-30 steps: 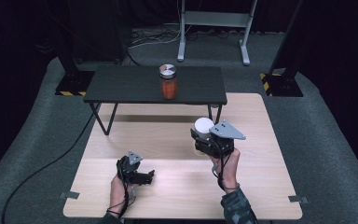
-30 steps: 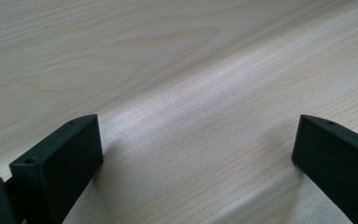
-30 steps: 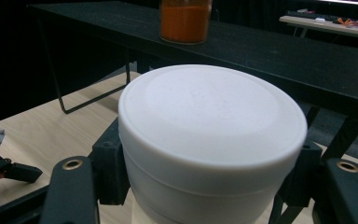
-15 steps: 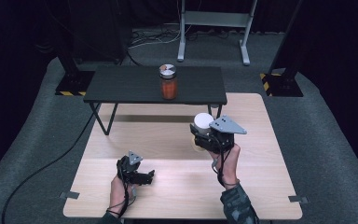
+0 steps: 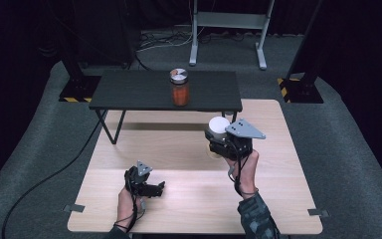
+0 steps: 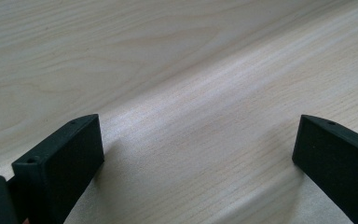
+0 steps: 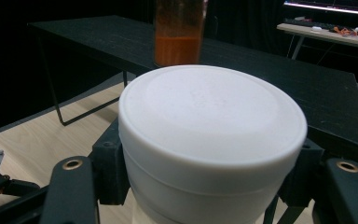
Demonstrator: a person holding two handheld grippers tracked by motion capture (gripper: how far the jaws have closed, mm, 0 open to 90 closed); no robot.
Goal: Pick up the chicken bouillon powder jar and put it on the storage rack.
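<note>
My right gripper (image 5: pixel 218 138) is shut on a round white-lidded jar (image 5: pixel 219 124), held above the right half of the wooden table (image 5: pixel 189 199). In the right gripper view the jar (image 7: pixel 212 135) sits upright between the two black jaws, with its flat lid facing up. My left gripper (image 5: pixel 155 189) rests low on the wooden table at the front left, pointing right. Its jaws (image 6: pixel 196 158) stand wide open over bare wood with nothing between them.
A low black table (image 5: pixel 129 89) stands across the far edge of the wooden table. On it is a glass jar of orange contents (image 5: pixel 180 87) with a metal lid, straight beyond the held jar (image 7: pixel 179 32). Grey carpet surrounds both tables.
The right gripper with the white jar has drifted slightly toward the black table. The left gripper has stayed where it was.
</note>
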